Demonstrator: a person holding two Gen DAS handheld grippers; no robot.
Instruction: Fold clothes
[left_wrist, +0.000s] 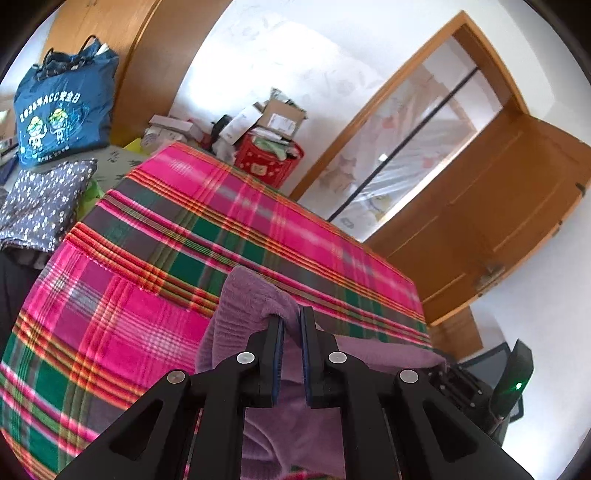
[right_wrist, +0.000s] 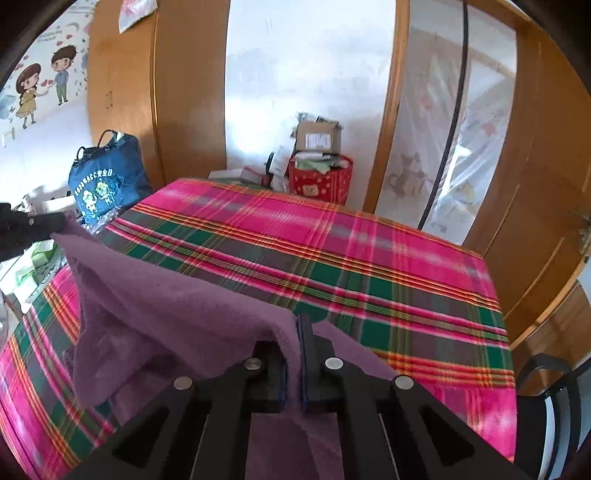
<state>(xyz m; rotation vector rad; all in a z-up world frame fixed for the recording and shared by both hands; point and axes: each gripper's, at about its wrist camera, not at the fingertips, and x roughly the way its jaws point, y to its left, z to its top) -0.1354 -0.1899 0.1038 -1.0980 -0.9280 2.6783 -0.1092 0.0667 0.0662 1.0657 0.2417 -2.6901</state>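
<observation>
A purple fleece garment (right_wrist: 166, 314) hangs lifted over the pink, green and red plaid blanket (right_wrist: 369, 266) that covers the bed. My right gripper (right_wrist: 298, 325) is shut on one edge of it, and the cloth drapes leftward toward the other gripper's black tip (right_wrist: 33, 221). In the left wrist view my left gripper (left_wrist: 291, 317) is shut on a bunched fold of the same purple garment (left_wrist: 243, 306), which spills over its fingers and down beneath them. The lower part of the garment is hidden behind the gripper bodies.
A blue printed tote bag (left_wrist: 62, 107) and a dark floral cushion (left_wrist: 44, 199) sit at the bed's left. A red box (right_wrist: 319, 177) with cardboard boxes stacked on it stands against the far wall. A wooden door (left_wrist: 498, 218) and a wardrobe border the bed.
</observation>
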